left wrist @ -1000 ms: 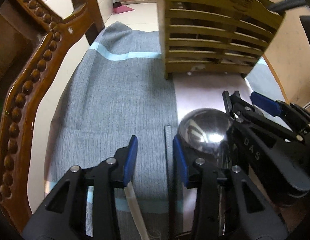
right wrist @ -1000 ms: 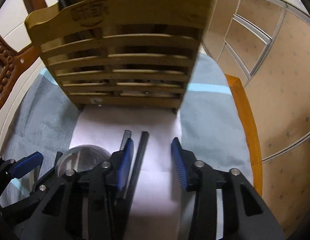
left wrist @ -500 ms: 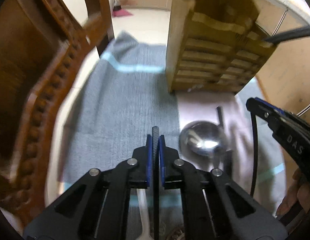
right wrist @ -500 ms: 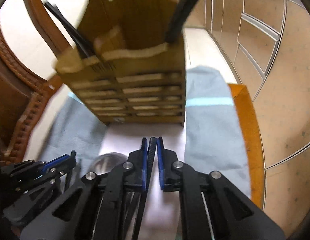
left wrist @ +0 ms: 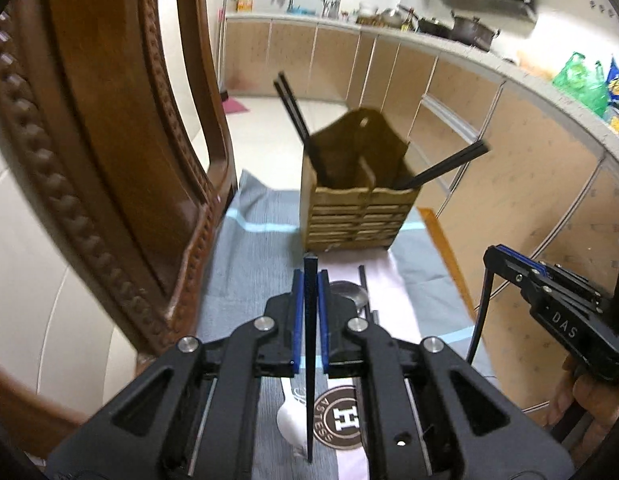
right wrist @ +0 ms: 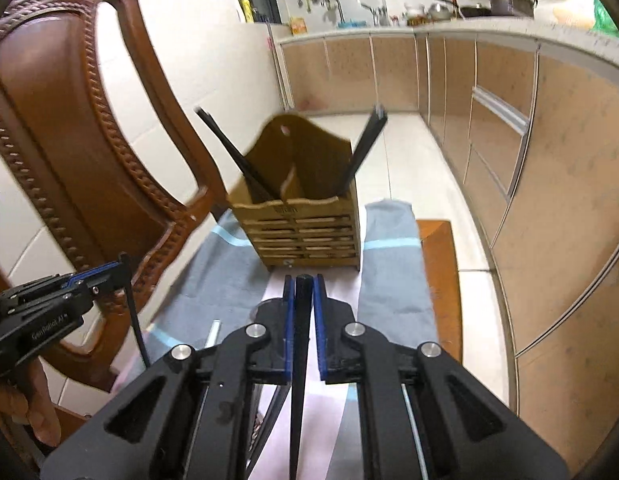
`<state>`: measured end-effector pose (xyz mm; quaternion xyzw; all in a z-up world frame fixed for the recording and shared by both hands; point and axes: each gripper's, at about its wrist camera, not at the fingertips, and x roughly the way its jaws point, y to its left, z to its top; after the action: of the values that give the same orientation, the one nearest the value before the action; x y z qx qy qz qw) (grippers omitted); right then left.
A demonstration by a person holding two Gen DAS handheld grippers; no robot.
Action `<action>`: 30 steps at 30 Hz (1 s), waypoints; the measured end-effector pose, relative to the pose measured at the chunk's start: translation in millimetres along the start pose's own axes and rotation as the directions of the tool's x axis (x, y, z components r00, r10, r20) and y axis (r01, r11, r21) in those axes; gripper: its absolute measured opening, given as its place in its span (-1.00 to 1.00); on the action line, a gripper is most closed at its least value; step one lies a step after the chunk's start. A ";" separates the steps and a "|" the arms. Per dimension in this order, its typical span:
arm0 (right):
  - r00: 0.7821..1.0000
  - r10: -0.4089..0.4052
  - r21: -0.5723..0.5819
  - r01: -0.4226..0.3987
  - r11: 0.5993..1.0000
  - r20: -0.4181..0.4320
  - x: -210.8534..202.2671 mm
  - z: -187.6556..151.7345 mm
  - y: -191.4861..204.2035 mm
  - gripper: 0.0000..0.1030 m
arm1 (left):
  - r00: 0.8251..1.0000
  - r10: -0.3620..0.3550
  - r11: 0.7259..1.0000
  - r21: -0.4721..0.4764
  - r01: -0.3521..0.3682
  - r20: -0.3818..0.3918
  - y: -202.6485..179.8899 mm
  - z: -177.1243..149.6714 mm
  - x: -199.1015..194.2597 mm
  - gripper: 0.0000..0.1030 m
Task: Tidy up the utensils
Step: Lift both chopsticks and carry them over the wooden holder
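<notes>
Pinching one black chopstick [left wrist: 310,344] each, L tool [left wrist: 310,280] & R tool [right wrist: 304,284], both facing wooden holder [left wrist: 355,216].

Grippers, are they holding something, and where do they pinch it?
Yes. The left gripper pinches a black chopstick near its thick top end; the right gripper pinches another black chopstick the same way.

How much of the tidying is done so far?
Partly done. The wooden holder already has black chopsticks in both compartments. In hand: the left gripper and right gripper each pinch one more chopstick. Left on the cloth: a metal ladle and a white spoon.
</notes>
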<state>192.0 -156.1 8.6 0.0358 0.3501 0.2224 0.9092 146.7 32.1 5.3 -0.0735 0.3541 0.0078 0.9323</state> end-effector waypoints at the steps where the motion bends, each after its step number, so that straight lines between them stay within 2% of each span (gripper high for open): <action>1: 1.000 0.000 -0.005 0.000 1.000 0.008 -6.2 0.9 2.0 -0.82 | 1.000 -0.003 1.000 0.003 0.003 0.012 -1.0 1.4 -8.0 -0.87; 6: 0.999 -0.003 -0.026 0.004 1.000 0.050 -41.2 -4.7 17.2 -0.83 | 0.998 -0.027 0.999 0.028 0.025 0.061 -7.3 -0.6 -39.4 -0.87; 13: 0.993 -0.015 -0.037 0.020 0.999 0.117 -79.7 -1.8 30.4 -0.83 | 0.991 -0.021 0.999 0.048 0.015 0.129 -14.0 0.6 -80.0 -0.87; 19: 0.981 -0.002 -0.047 0.011 0.999 0.192 -112.8 7.9 42.8 -0.83 | 0.985 -0.012 0.999 0.054 0.003 0.170 -16.1 1.8 -97.6 -0.87; 23: 0.978 -0.002 -0.048 0.012 0.999 0.209 -119.4 10.6 46.5 -0.83 | 0.985 -0.007 0.999 0.045 -0.001 0.172 -12.9 1.8 -98.4 -0.87; 30: 0.985 -0.012 -0.073 0.025 0.997 0.174 -111.2 7.1 51.4 -0.83 | 0.985 -0.015 0.999 0.037 0.009 0.172 -7.9 3.3 -99.7 -0.87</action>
<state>104.1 -157.1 94.3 0.0177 0.2612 0.2229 0.9390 74.8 28.5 74.7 -0.0578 0.2721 0.0020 0.9605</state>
